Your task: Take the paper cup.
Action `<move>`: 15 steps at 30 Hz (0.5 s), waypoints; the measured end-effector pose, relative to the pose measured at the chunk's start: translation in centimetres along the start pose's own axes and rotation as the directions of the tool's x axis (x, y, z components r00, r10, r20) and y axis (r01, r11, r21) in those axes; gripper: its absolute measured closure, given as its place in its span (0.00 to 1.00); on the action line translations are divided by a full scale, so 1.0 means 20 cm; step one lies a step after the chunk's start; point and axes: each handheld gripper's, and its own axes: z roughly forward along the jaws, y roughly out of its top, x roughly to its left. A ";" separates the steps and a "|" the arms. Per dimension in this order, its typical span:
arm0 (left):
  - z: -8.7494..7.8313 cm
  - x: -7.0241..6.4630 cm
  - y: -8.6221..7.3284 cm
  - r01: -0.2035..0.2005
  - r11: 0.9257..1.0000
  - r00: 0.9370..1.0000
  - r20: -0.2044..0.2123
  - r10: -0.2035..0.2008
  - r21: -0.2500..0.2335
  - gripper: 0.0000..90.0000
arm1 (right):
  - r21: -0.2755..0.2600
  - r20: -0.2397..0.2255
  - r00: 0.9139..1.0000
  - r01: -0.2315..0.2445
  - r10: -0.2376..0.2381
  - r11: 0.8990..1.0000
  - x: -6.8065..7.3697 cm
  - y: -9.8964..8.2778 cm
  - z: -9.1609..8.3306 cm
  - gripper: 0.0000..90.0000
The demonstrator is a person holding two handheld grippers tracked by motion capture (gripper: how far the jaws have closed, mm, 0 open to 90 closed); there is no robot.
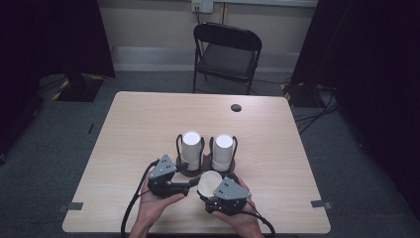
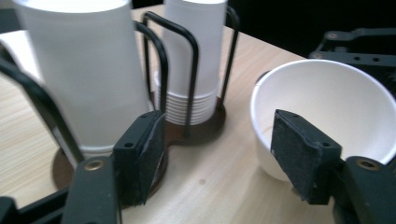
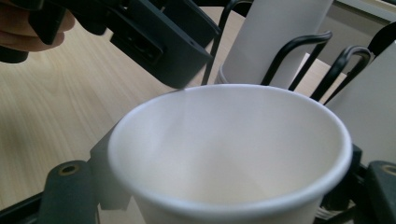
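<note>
Paper cup (image 1: 208, 181) is gripped between the jaws of the right gripper (image 1: 214, 194), just in front of the wire cup rack (image 1: 206, 166). Left gripper (image 1: 190, 184) jaws are spread wide beside the cup, nothing held.

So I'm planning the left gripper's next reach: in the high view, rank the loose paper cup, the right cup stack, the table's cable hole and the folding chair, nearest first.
1. Loose paper cup, just right of it.
2. Right cup stack, beyond.
3. Cable hole, far table edge.
4. Folding chair, behind the table.
</note>
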 end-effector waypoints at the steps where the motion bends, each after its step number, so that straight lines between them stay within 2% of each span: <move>1: 0.00 0.01 -0.01 0.007 1.000 1.000 -0.003 -0.007 -0.004 0.33 | 0.001 0.004 1.000 -0.005 0.005 1.000 0.00 0.00 0.00 0.26; 3: -0.01 0.02 -0.02 0.020 1.000 1.000 -0.009 -0.020 -0.010 0.31 | -0.006 0.010 1.000 -0.014 0.014 1.000 -0.01 -0.01 -0.01 0.26; 7: -0.01 0.03 -0.05 0.019 1.000 0.999 -0.026 -0.019 0.006 0.27 | -0.009 0.017 0.999 -0.034 0.034 0.999 -0.03 -0.03 -0.03 0.26; 10: -0.02 0.05 -0.07 0.037 0.999 0.999 -0.028 -0.038 -0.012 0.25 | -0.020 0.019 0.998 -0.063 0.063 0.998 -0.05 -0.04 -0.04 0.26; 15: -0.03 0.07 -0.12 0.046 0.998 0.997 -0.058 -0.048 -0.035 0.20 | -0.036 0.031 0.994 -0.101 0.102 0.994 -0.09 -0.05 -0.06 0.26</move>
